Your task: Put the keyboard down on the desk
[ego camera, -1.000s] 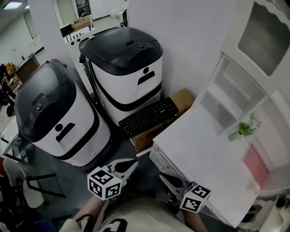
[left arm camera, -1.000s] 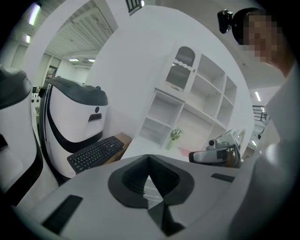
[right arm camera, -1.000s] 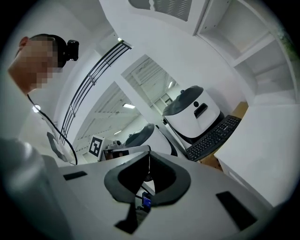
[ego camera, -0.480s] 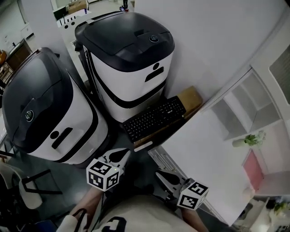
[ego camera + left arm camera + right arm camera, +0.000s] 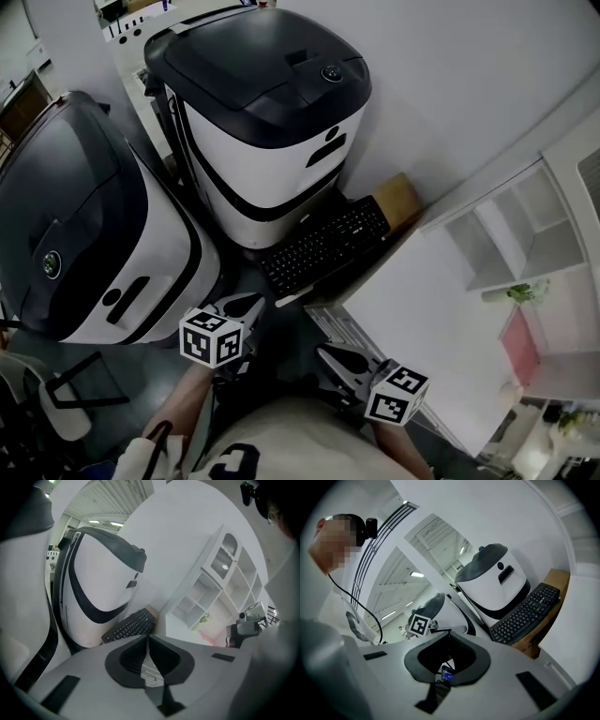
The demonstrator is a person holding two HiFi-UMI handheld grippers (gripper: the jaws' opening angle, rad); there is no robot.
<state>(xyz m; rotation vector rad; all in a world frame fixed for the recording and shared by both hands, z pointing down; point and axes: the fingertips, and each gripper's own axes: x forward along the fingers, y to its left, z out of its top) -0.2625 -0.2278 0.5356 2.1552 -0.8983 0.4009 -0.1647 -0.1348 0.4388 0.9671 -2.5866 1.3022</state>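
A black keyboard [image 5: 325, 247] lies on a brown cardboard box [image 5: 397, 201], wedged between the machines and the white desk [image 5: 422, 319]. It also shows in the left gripper view as the keyboard [image 5: 130, 625] and in the right gripper view as the keyboard [image 5: 525, 613]. My left gripper [image 5: 246, 307] hovers short of the keyboard's near left end, shut and empty. My right gripper [image 5: 330, 357] hangs by the desk's near corner, shut and empty too. Neither touches the keyboard.
Two big white-and-black machines [image 5: 267, 112] [image 5: 84, 234] stand left and behind the keyboard. A white shelf unit [image 5: 525, 234] with a small plant [image 5: 525, 292] sits on the desk's far side. A chair [image 5: 42, 394] stands lower left. The wall runs behind.
The view has swung so the machines and keyboard sit closer and more central. Both grippers stay shut and low in the frame; the left one has come nearer the keyboard's end.
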